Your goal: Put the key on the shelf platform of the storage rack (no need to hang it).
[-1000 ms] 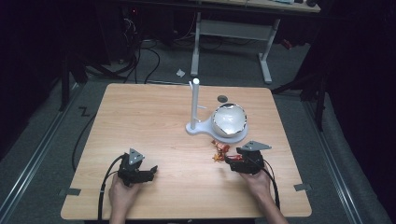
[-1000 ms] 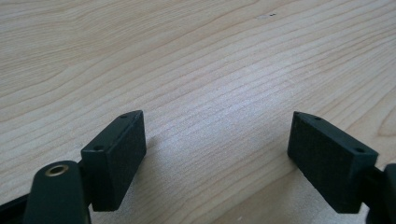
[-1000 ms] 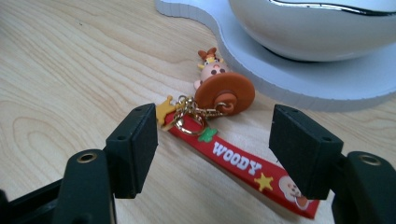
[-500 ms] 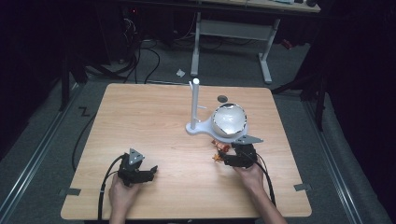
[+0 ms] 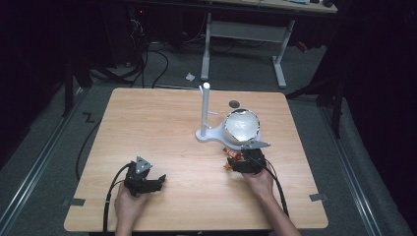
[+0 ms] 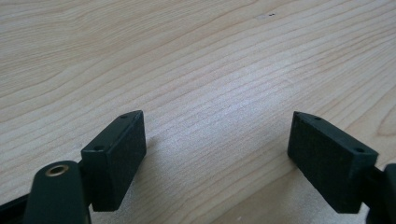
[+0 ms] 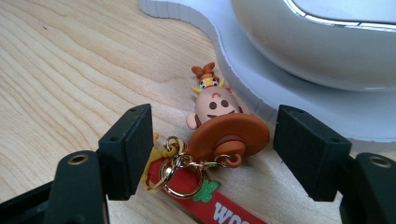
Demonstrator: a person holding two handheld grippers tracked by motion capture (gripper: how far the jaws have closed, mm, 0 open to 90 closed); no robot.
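My right gripper point(image 7: 212, 144) stands wide, its jaws having just been opening, and the little rubber cowboy-figure keychain with a brown hat, gold ring and red strap point(image 7: 219, 135) lies between them untouched — neither pad presses on it. The figure's long axis runs straight away from my jaws, head toward the white stand base point(image 7: 243, 60), strap trailing back under my gripper, so a close would meet the hat brim from either side. The keychain rests on the pale wooden table point(image 5: 162, 128), just beside that base and the shiny round bowl point(image 5: 242, 125) on it. My right hand point(image 5: 258, 182) is low, pointing forward. My left gripper point(image 6: 217, 154) is open too — empty, well apart, resting low.
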